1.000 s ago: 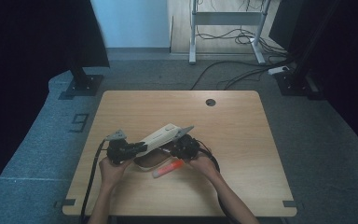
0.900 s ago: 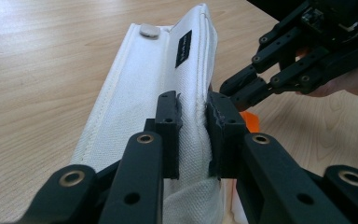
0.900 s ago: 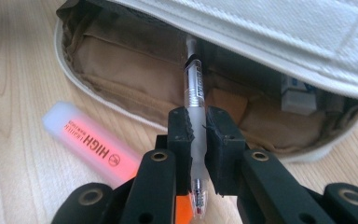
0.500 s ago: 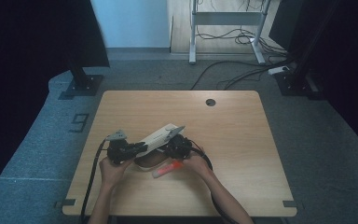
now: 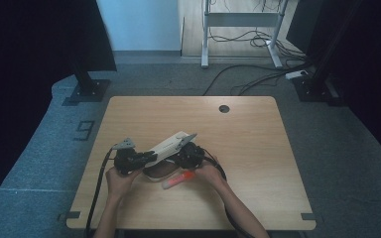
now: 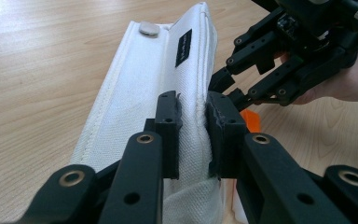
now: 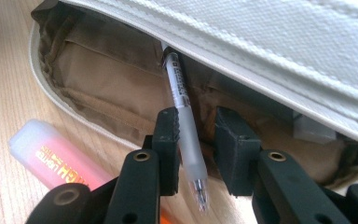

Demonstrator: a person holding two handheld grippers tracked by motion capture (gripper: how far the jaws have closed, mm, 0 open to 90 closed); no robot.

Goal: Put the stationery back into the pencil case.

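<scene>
Left gripper (image 6: 193, 135) clamped on the white pouch flap (image 6: 168, 79); right gripper (image 7: 198, 140) jaws just opened around the pen (image 7: 182, 116).
Pen is seen between the parted right jaws, beside one pad, tip-end inside the pouch mouth; orange highlighter (image 7: 51, 156) lies just beside, on bare table (image 5: 258, 148).

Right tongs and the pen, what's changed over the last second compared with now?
The right tongs have just been opening: the pen, half inside the white pencil case, now lies between their pads with a gap on one side. The left tongs stay clamped on the case's flap, and the orange highlighter lies where it was on the table.
</scene>
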